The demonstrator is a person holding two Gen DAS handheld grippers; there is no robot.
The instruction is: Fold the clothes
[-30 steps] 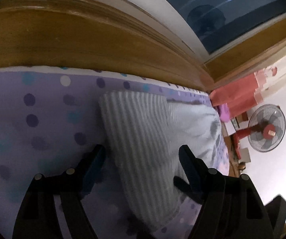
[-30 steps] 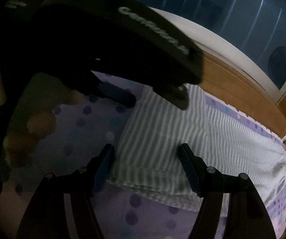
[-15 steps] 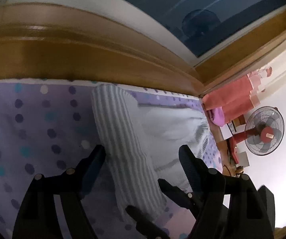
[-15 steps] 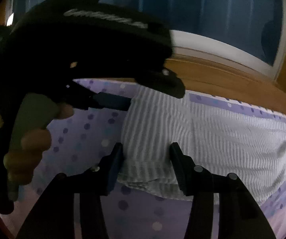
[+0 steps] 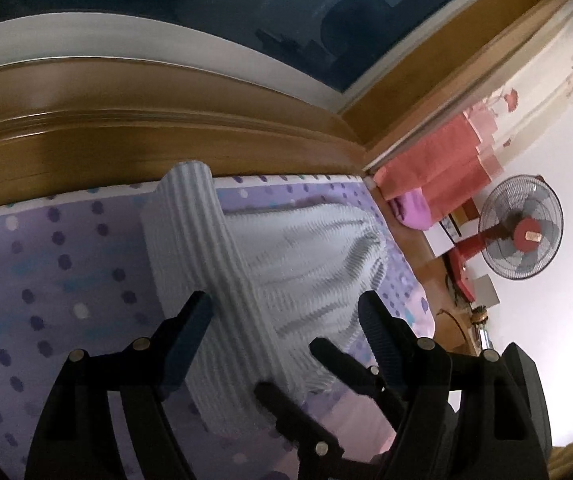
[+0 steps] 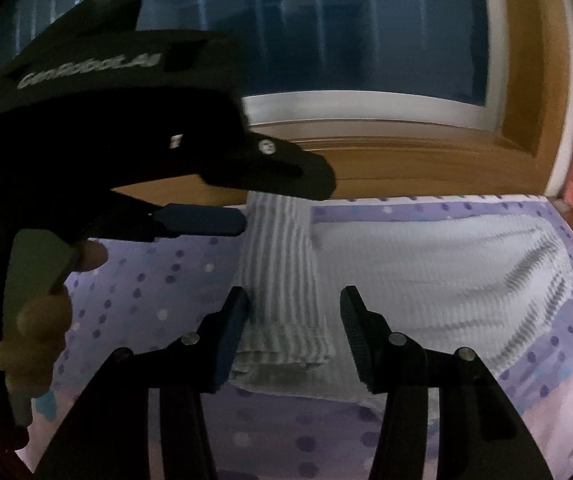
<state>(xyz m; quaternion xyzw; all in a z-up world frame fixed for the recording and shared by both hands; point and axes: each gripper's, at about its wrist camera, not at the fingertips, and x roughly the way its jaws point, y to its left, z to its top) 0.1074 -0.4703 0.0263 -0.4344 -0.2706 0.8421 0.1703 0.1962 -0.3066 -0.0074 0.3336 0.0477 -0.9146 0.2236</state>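
A grey-and-white striped garment (image 5: 306,248) (image 6: 426,260) lies on the purple polka-dot bed sheet (image 5: 46,264) (image 6: 146,292). Its left part is folded over into a thick strip (image 5: 206,248) (image 6: 282,272). My left gripper (image 5: 282,316) hovers open over that strip, which passes under the wide gap between its fingers. In the right wrist view the left gripper (image 6: 288,202) is at the strip's far end, held by a hand (image 6: 42,320). My right gripper (image 6: 294,312) (image 5: 288,370) stands open astride the strip's near hem, with its pads not pressing the cloth.
A wooden bed frame (image 5: 166,140) (image 6: 406,160) and a dark window (image 6: 366,40) run along the far side of the bed. To the right stand a red floor fan (image 5: 522,232), red and pink cloths (image 5: 438,160) and small items on the floor.
Both grippers have risen and drawn back from the garment, and both views have rolled. The right gripper's jaws have narrowed. More of the bed and room shows in the left wrist view.
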